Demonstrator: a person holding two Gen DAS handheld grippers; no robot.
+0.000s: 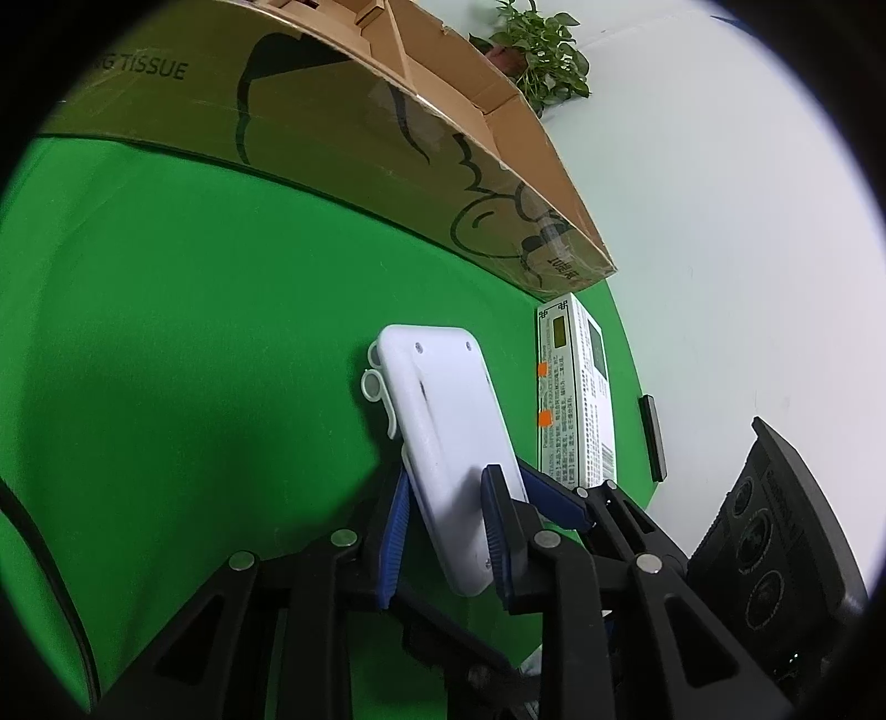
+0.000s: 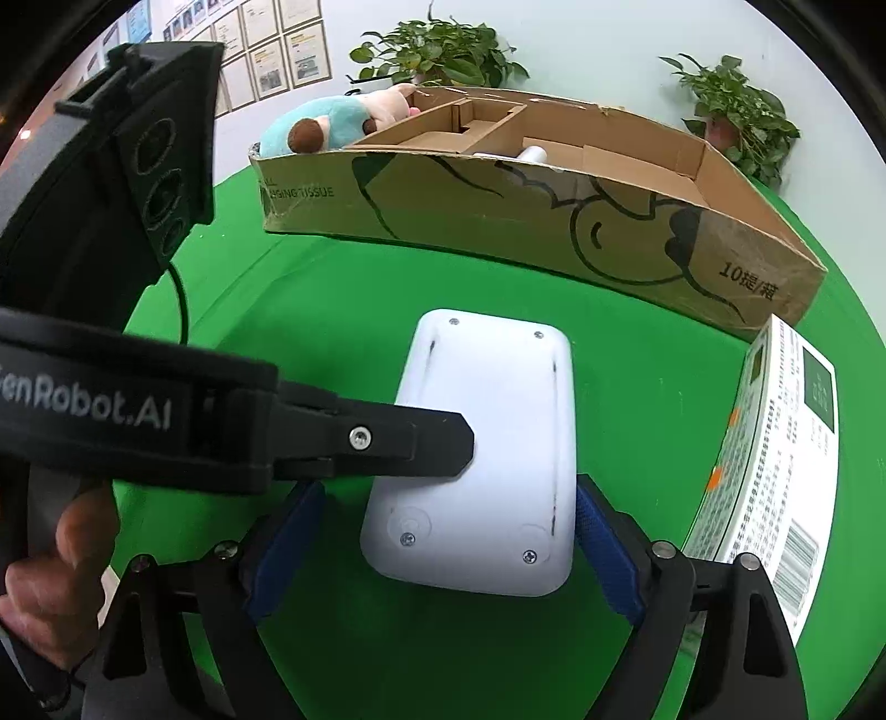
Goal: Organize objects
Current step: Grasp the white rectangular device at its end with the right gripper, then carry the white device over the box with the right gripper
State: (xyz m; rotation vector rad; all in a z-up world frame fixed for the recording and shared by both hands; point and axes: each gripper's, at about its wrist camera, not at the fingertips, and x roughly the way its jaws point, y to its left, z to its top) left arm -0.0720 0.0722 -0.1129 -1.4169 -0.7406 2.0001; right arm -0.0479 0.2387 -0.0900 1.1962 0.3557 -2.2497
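A flat white plastic device with small screws is held above the green table, its screwed back facing the cameras. My left gripper is shut on its thin edges; it shows in the right wrist view as a black finger lying over the device. My right gripper is spread wide around the device's near end; its blue pads sit beside the two sides, contact unclear. The open cardboard box with dividers stands behind.
A white printed carton stands at the right, also in the left wrist view. A plush toy lies at the box's far left. Potted plants stand by the wall. A small black bar lies at the table edge.
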